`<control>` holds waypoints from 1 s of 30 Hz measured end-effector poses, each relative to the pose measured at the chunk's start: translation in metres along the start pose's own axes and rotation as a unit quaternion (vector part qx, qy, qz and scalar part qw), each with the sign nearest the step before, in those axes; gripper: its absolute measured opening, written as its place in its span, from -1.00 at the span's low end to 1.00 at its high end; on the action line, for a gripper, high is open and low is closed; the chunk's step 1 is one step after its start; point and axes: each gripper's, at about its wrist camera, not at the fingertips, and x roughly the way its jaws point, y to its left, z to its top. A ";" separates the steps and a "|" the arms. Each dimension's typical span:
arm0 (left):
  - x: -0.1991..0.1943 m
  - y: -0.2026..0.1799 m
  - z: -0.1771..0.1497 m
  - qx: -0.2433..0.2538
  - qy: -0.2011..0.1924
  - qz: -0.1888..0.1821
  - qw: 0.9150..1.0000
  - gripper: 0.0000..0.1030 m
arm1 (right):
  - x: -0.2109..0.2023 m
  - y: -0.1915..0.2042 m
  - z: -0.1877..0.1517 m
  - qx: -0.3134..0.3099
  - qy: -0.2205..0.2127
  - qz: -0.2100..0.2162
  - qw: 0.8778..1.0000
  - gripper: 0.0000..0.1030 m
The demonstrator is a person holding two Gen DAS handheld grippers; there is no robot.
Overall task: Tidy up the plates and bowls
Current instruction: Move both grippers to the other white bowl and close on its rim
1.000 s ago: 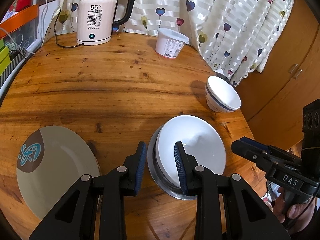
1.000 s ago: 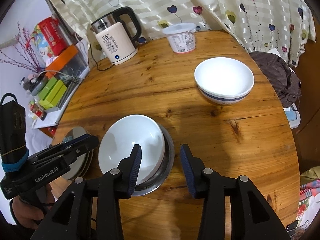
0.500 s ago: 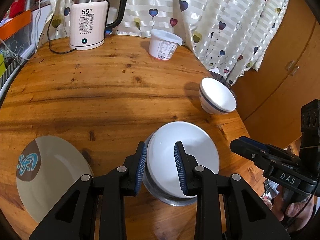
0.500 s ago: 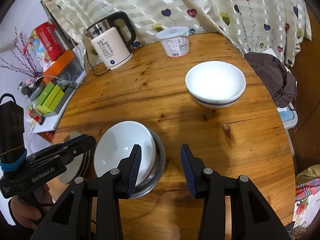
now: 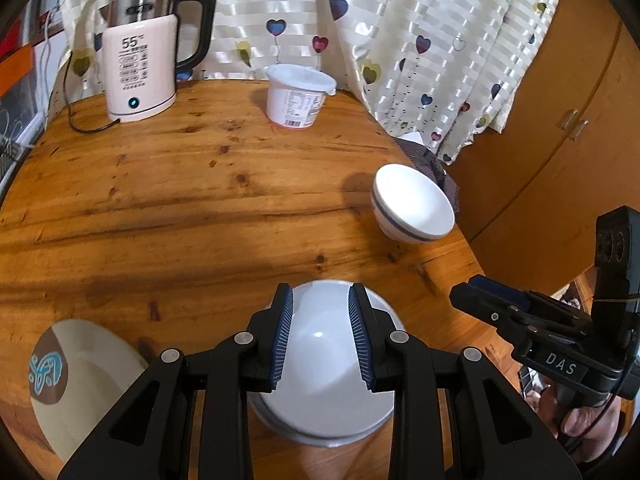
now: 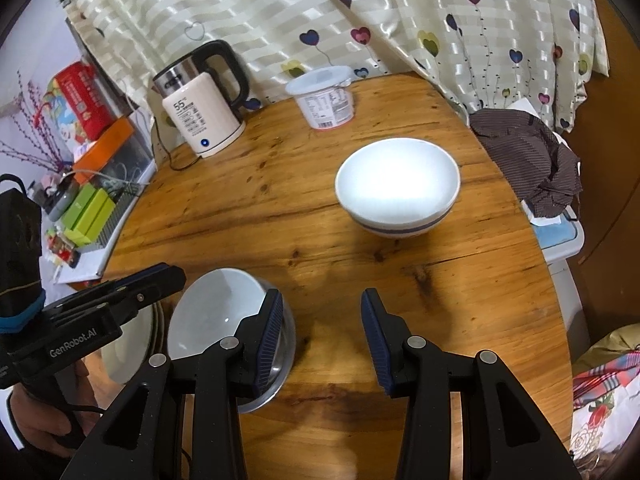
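Note:
A plain white bowl point(image 5: 320, 376) sits nested in a steel bowl point(image 6: 280, 360) near the table's front edge. My left gripper point(image 5: 320, 336) is open and hovers over the white bowl, holding nothing; it also shows in the right wrist view point(image 6: 160, 276). A white bowl with a blue stripe point(image 6: 396, 186) stands apart at the right point(image 5: 412, 204). A beige plate with a brown and blue patch point(image 5: 76, 384) lies at the front left. My right gripper point(image 6: 322, 338) is open and empty above bare wood, right of the nested bowls.
An electric kettle point(image 5: 144, 52) with its cord and a white lidded tub point(image 5: 298, 94) stand at the table's far side. A curtain hangs behind. Brown cloth point(image 6: 532, 160) lies off the right edge. Boxes point(image 6: 88, 216) sit on a shelf to the left.
Both grippers have pulled back and risen. The left gripper's fingers, which straddled the white bowl's near rim, now hover above it. The bowls have not moved.

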 end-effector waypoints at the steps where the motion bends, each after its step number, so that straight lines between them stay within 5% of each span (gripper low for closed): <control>1: 0.001 -0.002 0.001 0.001 0.001 -0.002 1.000 -0.42 | 0.000 -0.001 0.001 0.001 -0.001 -0.001 1.000 -0.21; 30: 0.084 -0.042 0.073 0.039 0.078 -0.060 0.994 -0.42 | 0.016 -0.070 0.044 0.064 -0.024 -0.040 0.997 -0.21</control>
